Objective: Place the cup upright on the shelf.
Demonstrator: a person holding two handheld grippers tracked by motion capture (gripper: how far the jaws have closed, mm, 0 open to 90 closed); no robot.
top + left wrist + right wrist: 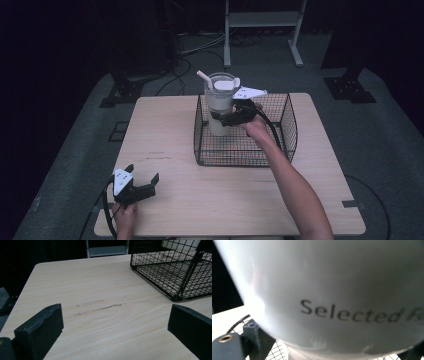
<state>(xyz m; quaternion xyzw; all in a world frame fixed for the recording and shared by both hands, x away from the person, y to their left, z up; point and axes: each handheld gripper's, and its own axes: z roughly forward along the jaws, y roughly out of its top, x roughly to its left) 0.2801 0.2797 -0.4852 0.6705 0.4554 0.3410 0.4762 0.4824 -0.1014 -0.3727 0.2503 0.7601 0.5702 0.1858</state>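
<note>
A tall white cup (219,107) with a clear lid and a white straw (203,78) stands upright in the far left corner of the black wire basket (289,131). My right gripper (223,118) is shut on the cup's lower half, one jaw on each side. In the right gripper view the cup's wall (332,290), printed "Selected", is pressed close between the jaws of my right gripper (332,348), with basket mesh (275,352) under it. Whether its base touches the basket floor I cannot tell. My left gripper (143,173) rests open on the table's near left part, holding nothing (115,322).
The light wooden table (165,130) has bare room left of the basket and along the front. The basket's near corner (177,296) lies ahead and to the right of my left gripper. A metal stand (262,30) and cables are on the dark floor behind.
</note>
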